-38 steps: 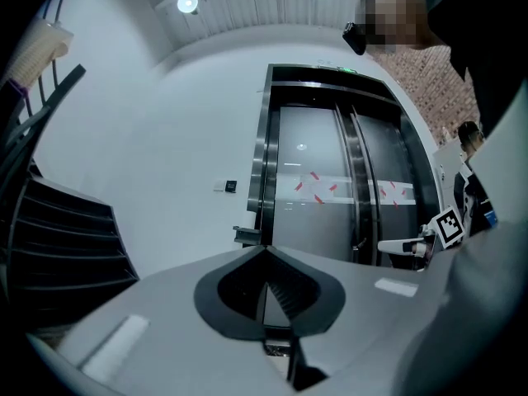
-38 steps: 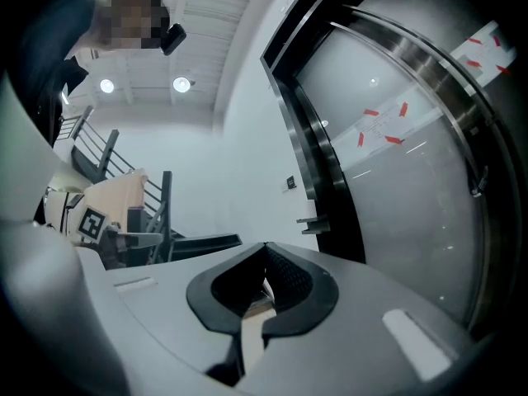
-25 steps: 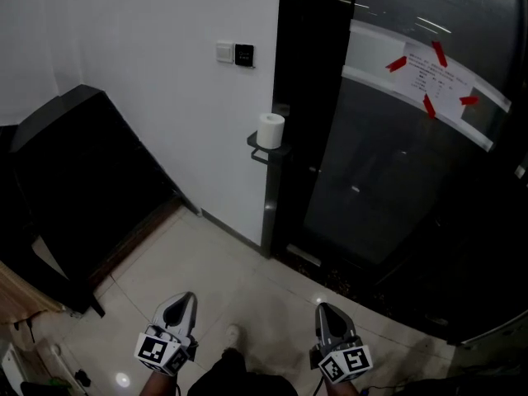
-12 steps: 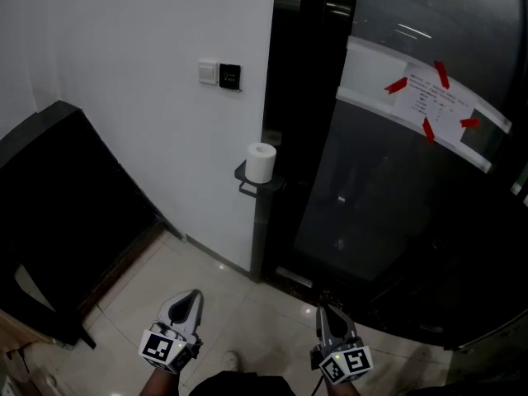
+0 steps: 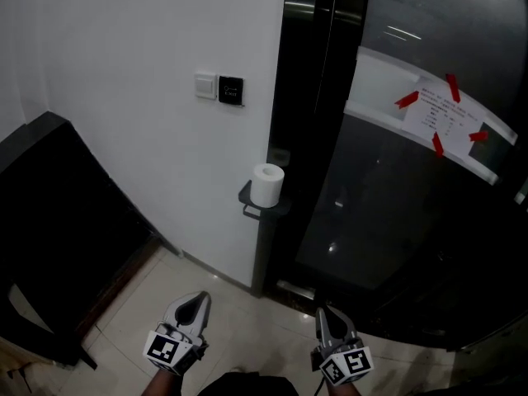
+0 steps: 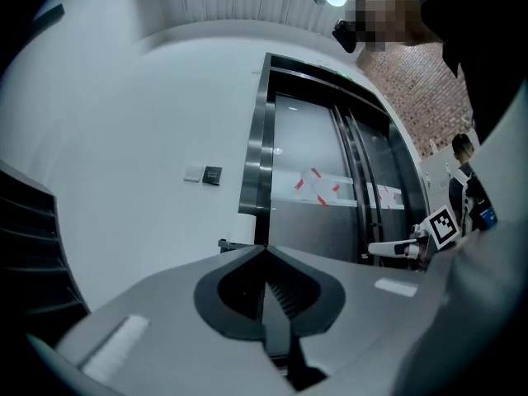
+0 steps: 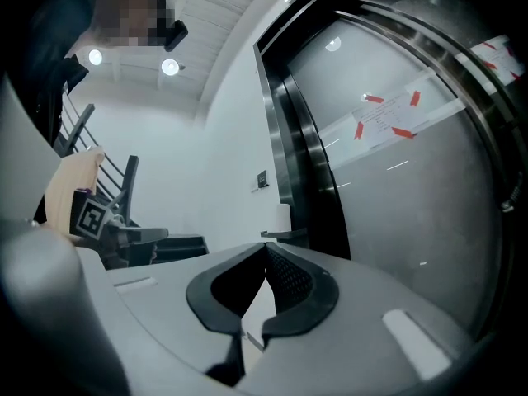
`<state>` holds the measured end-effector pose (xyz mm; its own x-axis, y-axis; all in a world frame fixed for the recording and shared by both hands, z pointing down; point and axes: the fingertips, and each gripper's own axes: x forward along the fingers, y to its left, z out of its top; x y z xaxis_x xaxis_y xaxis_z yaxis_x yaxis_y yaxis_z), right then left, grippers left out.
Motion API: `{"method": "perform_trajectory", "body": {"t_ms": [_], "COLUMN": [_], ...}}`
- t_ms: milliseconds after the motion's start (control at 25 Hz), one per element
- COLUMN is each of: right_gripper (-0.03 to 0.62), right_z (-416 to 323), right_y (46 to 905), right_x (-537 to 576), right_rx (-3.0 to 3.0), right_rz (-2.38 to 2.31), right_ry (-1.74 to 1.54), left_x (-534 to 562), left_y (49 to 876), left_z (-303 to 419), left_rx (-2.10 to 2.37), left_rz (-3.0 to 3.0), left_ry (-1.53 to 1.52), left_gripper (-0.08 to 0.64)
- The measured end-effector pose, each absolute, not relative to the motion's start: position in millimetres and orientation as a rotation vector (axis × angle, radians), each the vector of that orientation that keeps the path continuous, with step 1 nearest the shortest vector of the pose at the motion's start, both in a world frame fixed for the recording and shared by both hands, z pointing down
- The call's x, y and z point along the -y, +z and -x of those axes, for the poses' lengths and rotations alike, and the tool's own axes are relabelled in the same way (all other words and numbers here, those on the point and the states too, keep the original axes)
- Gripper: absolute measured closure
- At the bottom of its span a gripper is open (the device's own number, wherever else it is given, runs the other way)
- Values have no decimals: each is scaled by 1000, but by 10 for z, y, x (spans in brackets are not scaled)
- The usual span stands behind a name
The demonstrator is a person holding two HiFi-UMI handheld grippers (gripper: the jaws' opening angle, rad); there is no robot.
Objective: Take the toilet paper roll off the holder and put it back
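Note:
A white toilet paper roll [image 5: 266,185] stands upright on a small dark holder shelf [image 5: 262,208] fixed where the white wall meets the black door frame. My left gripper [image 5: 195,302] and right gripper [image 5: 324,313] are low in the head view, both well short of the roll and pointing toward it. In the left gripper view the jaws [image 6: 264,246] are shut on nothing, with the roll [image 6: 242,228] just above the tips. In the right gripper view the jaws [image 7: 266,246] also meet at the tips, empty, with the roll [image 7: 283,215] beyond them.
A white switch plate [image 5: 205,86] and a black panel [image 5: 231,90] sit on the wall above the roll. To the right is a dark glossy door [image 5: 388,221] with a paper notice [image 5: 441,115] taped on it. A black slanted structure [image 5: 58,213] fills the left. Pale tile floor [image 5: 223,304] lies below.
Both grippers have moved forward toward the wall, and the roll and its holder now sit lower and closer in the head view. Both stay shut and empty.

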<state>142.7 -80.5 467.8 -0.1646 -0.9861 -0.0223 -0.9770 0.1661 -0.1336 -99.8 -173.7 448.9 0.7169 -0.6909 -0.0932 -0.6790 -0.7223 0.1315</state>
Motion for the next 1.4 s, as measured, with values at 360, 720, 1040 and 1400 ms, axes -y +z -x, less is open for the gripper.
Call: {"method": "perform_trajectory", "body": {"t_ms": [360, 720, 1040, 1400], "right_gripper": [578, 578, 578, 578], "right_z": [-1428, -1609, -1762, -2045], "right_y": [4846, 4742, 4563, 4588], "right_x": [1096, 1716, 2420, 2794], "right_rx": [-2326, -2397, -2462, -2441], "right_rz": [2011, 1920, 1783, 1736], "right_ry": [-205, -159, -101, -117], "left_x": [2121, 2603, 3042, 3308], "left_y": [4661, 4574, 4378, 4234], "left_z": [944, 790, 395, 147], "left_rx": [1081, 1193, 1230, 1281], "left_rz": [-2802, -2786, -2786, -2826], "left_ry": [-172, -190, -216, -253], "left_gripper": [558, 558, 558, 558]}}
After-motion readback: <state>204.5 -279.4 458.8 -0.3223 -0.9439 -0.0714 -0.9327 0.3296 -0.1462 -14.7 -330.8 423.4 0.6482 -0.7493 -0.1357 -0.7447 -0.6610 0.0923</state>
